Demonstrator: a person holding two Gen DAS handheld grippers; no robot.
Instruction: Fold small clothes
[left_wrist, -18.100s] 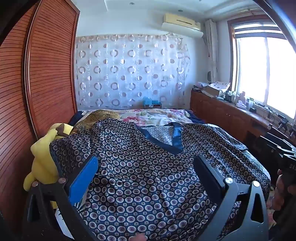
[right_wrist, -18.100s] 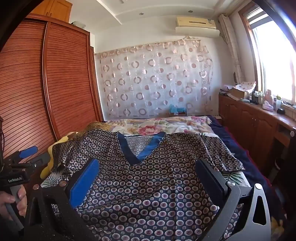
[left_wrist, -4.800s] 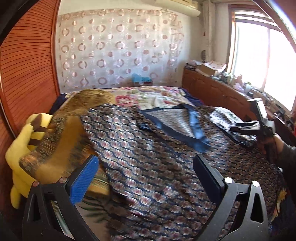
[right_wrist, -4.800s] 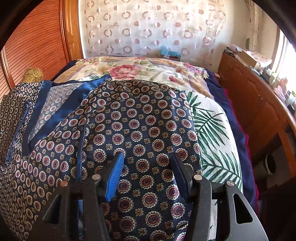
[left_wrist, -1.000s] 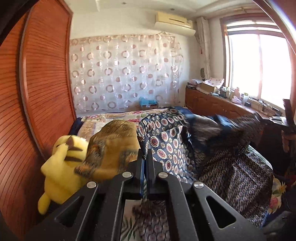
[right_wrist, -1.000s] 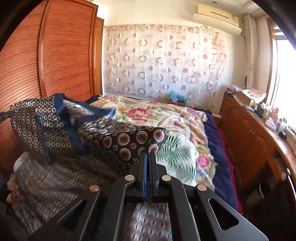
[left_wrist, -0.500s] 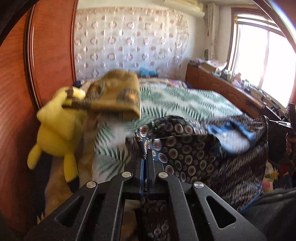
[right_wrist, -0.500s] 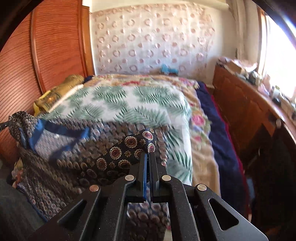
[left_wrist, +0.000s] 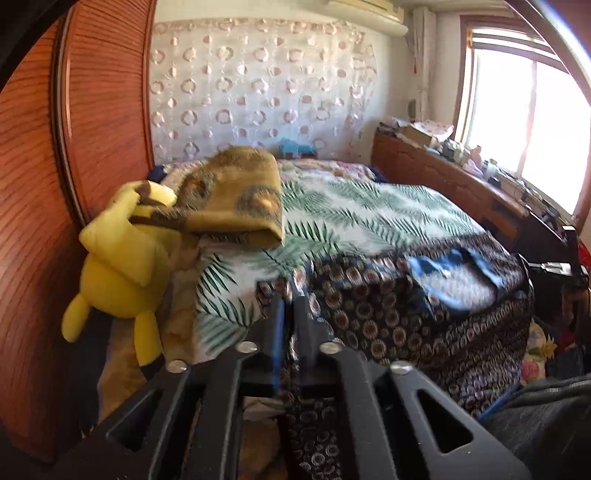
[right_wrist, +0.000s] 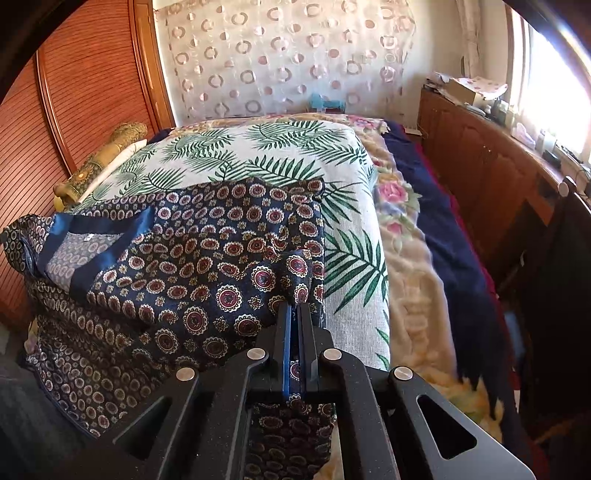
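Note:
A navy medallion-print top (right_wrist: 207, 258) with a blue V-neck band (right_wrist: 110, 230) lies folded over on itself at the near end of the bed, its lower part hanging over the bed's front edge. It also shows in the left wrist view (left_wrist: 399, 295). My left gripper (left_wrist: 290, 306) is shut on the top's left corner. My right gripper (right_wrist: 294, 314) is shut on the top's right corner, with cloth trailing down between the fingers.
The bed carries a palm-leaf sheet (right_wrist: 258, 155) and a floral blanket (right_wrist: 406, 229). A yellow plush toy (left_wrist: 118, 258) and a folded ochre cloth (left_wrist: 236, 195) sit at the left by the wooden wardrobe (left_wrist: 44, 184). A wooden cabinet (right_wrist: 480, 147) runs along the right.
Both grippers, shut on the top, have carried it down and toward the bed's near end. The top now lies on the bed instead of hanging in the air.

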